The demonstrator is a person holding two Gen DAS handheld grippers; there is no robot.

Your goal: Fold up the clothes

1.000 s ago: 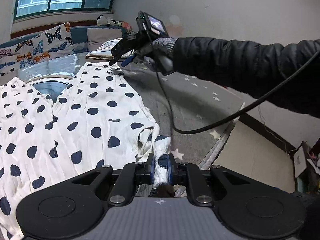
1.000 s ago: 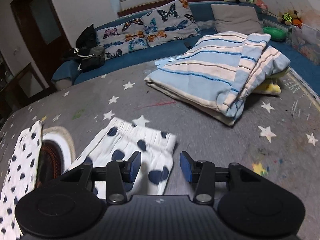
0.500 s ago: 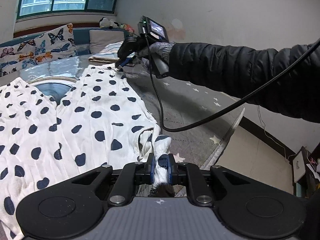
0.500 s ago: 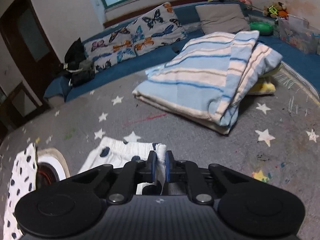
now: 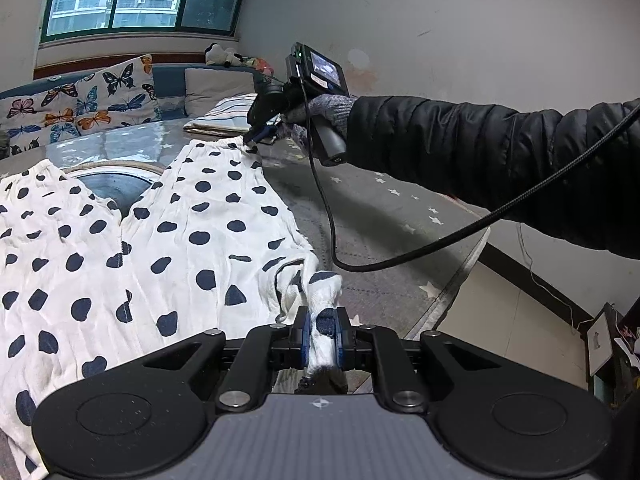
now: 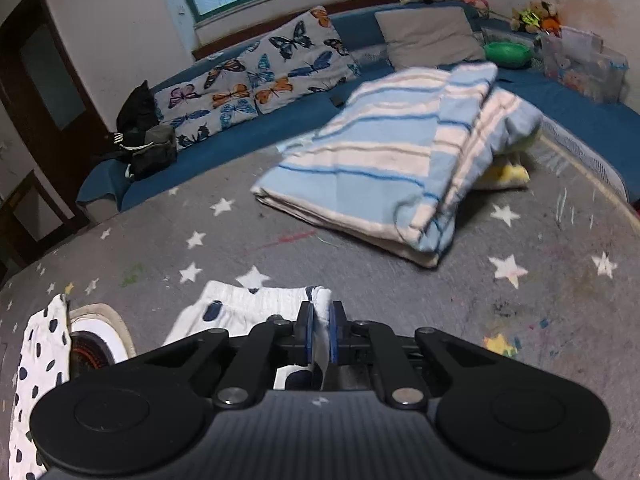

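Note:
White trousers with dark blue dots (image 5: 160,240) lie spread on a grey star-patterned mat (image 5: 380,208). My left gripper (image 5: 323,334) is shut on a bunched corner of the trousers at the near end. My right gripper (image 5: 256,140) shows in the left wrist view at the far end of one leg, shut on its hem. In the right wrist view the right gripper (image 6: 319,334) pinches the hem edge of the dotted trousers (image 6: 248,308). The other leg (image 6: 36,364) lies at the far left.
A folded blue and white striped blanket (image 6: 400,160) lies on the mat beyond the right gripper. Butterfly cushions (image 6: 256,80) and a grey pillow (image 6: 428,36) stand on the blue sofa at the back. The mat's edge and bare floor (image 5: 500,320) are at the right.
My right gripper was open over the hem a second ago and has closed on it. The left gripper kept its hold on the bunched corner.

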